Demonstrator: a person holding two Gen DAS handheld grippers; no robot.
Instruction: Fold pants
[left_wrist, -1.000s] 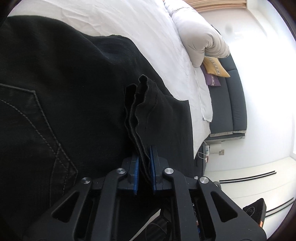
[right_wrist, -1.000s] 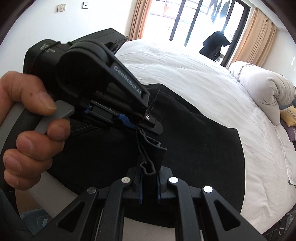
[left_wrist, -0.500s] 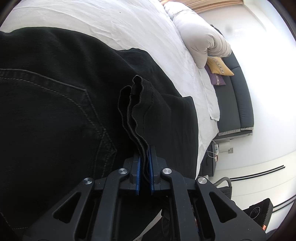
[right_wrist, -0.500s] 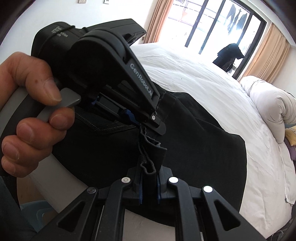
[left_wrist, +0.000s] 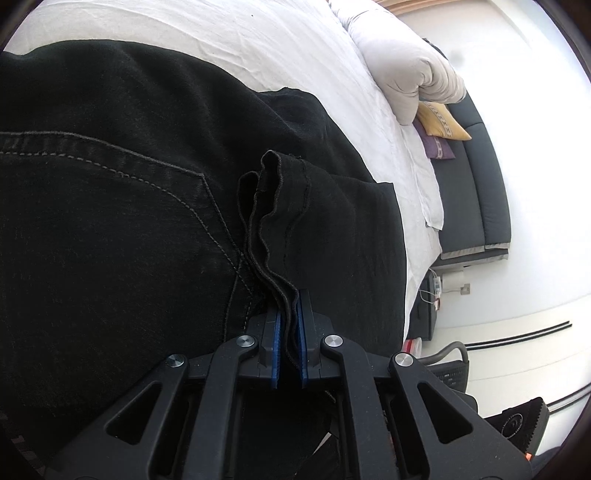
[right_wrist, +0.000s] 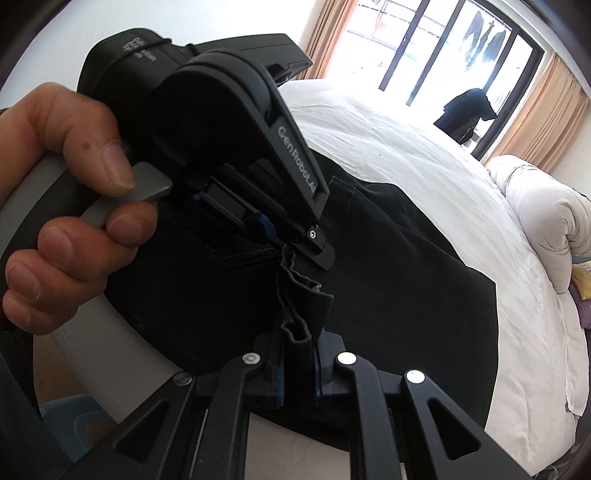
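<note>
Left gripper (left_wrist: 288, 341): matte black plastic linkage with silver pivot screws, blue ribbed pads closed tight on a bunched hem of the black pants (left_wrist: 147, 206), several wavy cloth layers stacked edge-on between the pads. Right gripper (right_wrist: 297, 363): same build, its blue pads pinched on a thick rolled fold of the same hem, the cloth standing up from the jaws in a short crumpled tab. Both grips sit close together on one strip of fabric; in the right wrist view the left gripper's nose (right_wrist: 314, 240) touches the top of that tab. Person's left hand (right_wrist: 70, 206) wraps the grey handle, thumb and forefinger on the grey trigger bar. Pants are black denim, dull and slightly fuzzy, with pale contrast stitching tracing a curved back pocket (left_wrist: 129, 221); they lie spread flat over the near part of the bed (left_wrist: 295, 40), held hem lifted above the lower layer. Bed sheet white, finely creased. Rolled off-white duvet (left_wrist: 410, 74) at the far end, puffy and soft. Yellow cushion (left_wrist: 443, 122) and purple cushion (left_wrist: 437, 149) lie on a dark sofa (left_wrist: 476, 192) beside the bed. Tan curtains (right_wrist: 543, 122) flank a dark-framed glass door.
</note>
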